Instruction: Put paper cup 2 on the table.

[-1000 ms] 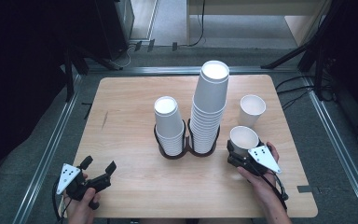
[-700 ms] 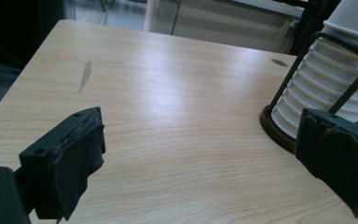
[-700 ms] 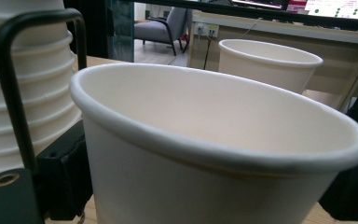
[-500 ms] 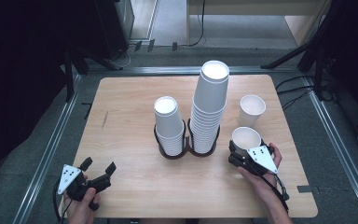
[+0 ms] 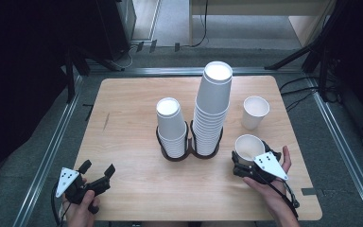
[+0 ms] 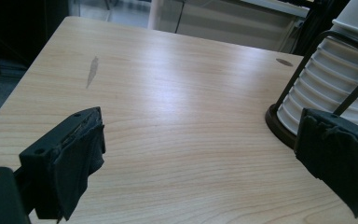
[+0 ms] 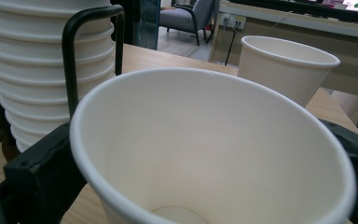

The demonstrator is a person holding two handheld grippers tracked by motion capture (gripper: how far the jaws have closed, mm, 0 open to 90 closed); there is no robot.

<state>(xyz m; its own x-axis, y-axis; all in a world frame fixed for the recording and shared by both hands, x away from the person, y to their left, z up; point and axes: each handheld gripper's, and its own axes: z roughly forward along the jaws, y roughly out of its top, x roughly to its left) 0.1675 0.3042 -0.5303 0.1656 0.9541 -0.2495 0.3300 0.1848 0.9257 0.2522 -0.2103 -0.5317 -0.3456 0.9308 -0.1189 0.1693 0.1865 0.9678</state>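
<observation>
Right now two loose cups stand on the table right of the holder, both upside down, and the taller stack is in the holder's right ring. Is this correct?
Not quite: both loose cups stand mouth up. The high view shows the far cup and the near cup with open rims upward; the near one sits between the right gripper's jaws. The taller stack is indeed in the holder's right ring.

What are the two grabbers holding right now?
Nothing. The right hand-held gripper has just opened, its jaws beside the upright paper cup, not squeezing it. The left hand-held gripper is open and empty.
</observation>
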